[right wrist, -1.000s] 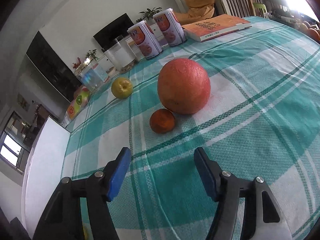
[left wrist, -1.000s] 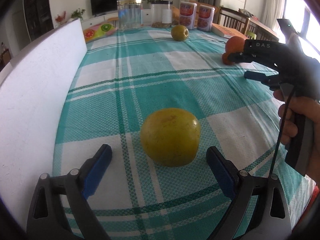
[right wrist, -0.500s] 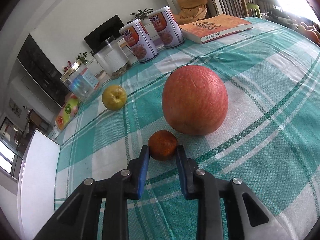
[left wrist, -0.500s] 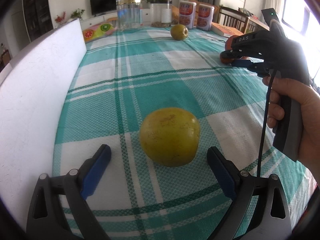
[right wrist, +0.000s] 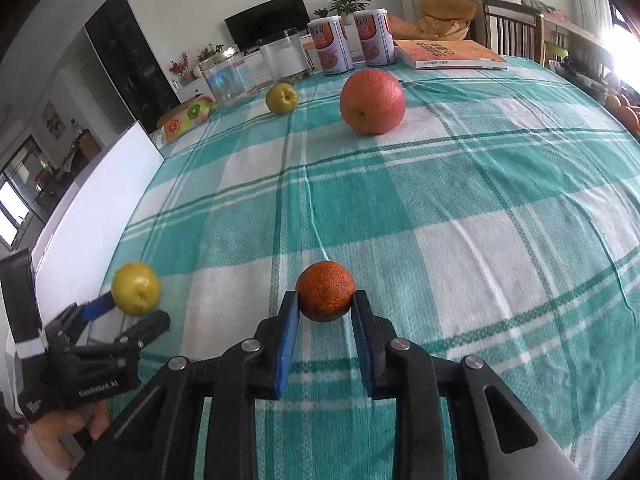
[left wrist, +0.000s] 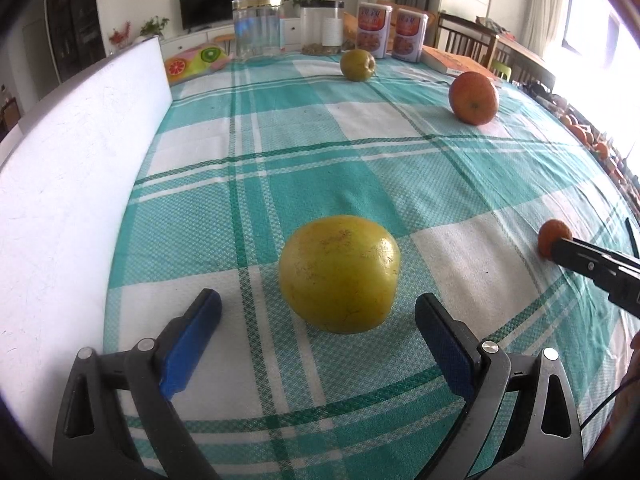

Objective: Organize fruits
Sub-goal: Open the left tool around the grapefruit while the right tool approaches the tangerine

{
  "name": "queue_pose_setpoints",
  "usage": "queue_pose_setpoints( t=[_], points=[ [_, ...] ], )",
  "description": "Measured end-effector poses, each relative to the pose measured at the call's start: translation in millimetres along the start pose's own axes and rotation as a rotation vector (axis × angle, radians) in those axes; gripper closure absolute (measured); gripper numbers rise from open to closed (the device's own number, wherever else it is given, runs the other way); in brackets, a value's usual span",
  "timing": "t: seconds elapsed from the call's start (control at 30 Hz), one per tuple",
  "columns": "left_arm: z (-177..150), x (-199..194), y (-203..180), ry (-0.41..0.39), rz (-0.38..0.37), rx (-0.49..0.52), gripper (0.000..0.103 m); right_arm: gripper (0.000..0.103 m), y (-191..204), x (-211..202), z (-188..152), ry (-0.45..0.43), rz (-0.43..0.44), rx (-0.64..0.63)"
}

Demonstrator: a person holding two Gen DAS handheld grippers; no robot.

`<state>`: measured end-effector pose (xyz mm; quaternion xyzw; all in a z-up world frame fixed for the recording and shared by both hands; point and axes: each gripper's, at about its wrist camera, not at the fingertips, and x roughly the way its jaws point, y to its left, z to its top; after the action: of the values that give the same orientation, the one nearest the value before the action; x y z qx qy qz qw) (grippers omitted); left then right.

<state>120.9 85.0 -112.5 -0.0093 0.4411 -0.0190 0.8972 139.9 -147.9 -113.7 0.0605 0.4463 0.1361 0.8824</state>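
Note:
My right gripper [right wrist: 325,300] is shut on a small orange mandarin [right wrist: 326,297], carried low over the checked cloth; the same mandarin [left wrist: 552,237] shows at the right edge of the left wrist view. A large yellow fruit [left wrist: 339,274] rests on the cloth between the wide-apart blue pads of my left gripper [left wrist: 316,310], which is open and not touching it. From the right wrist view that yellow fruit [right wrist: 135,288] lies at the left gripper's tips. A big red-orange fruit [right wrist: 373,101] and a small yellow-green apple [right wrist: 282,98] sit farther back.
A white board [left wrist: 68,184] stands along the table's left side. At the far edge stand two clear jars [left wrist: 258,26], two printed cans [left wrist: 374,30], an orange book [right wrist: 448,54] and a fruit-print pack [left wrist: 192,62]. Chairs stand beyond at the right.
My right gripper closed on the mandarin beside the big red-orange fruit, then carried it away toward the near side of the table. The left gripper and the yellow fruit stayed put.

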Motion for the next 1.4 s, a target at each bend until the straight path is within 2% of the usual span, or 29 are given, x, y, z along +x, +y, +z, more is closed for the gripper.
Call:
queue_pose_setpoints(
  t=[0.03, 0.13, 0.27, 0.37, 0.83, 1.4],
  points=[
    [0.1, 0.3, -0.6, 0.001, 0.003, 0.002, 0.005, 0.073, 0.8, -0.3, -5.2, -0.013, -0.010, -0.009],
    [0.1, 0.4, -1.0, 0.002, 0.006, 0.005, 0.005, 0.056, 2.6, 0.2, -17.4, -0.059, -0.012, -0.025],
    [0.3, 0.5, -1.4, 0.003, 0.009, 0.007, 0.005, 0.034, 15.6, 2.3, -18.5, -0.050, -0.033, -0.092],
    [0.2, 1.0, -2.9, 0.006, 0.017, 0.012, 0.005, 0.028, 22.0, 5.4, -19.0, -0.038, -0.050, -0.130],
    [0.1, 1.2, -3.2, 0.006, 0.017, 0.013, 0.004, 0.020, 25.2, 8.7, -19.0, -0.023, -0.034, -0.152],
    [-0.1, 1.2, -3.0, 0.005, 0.010, 0.010, 0.004, 0.018, 26.0, 8.6, -20.1, -0.027, -0.022, -0.147]
  ],
)
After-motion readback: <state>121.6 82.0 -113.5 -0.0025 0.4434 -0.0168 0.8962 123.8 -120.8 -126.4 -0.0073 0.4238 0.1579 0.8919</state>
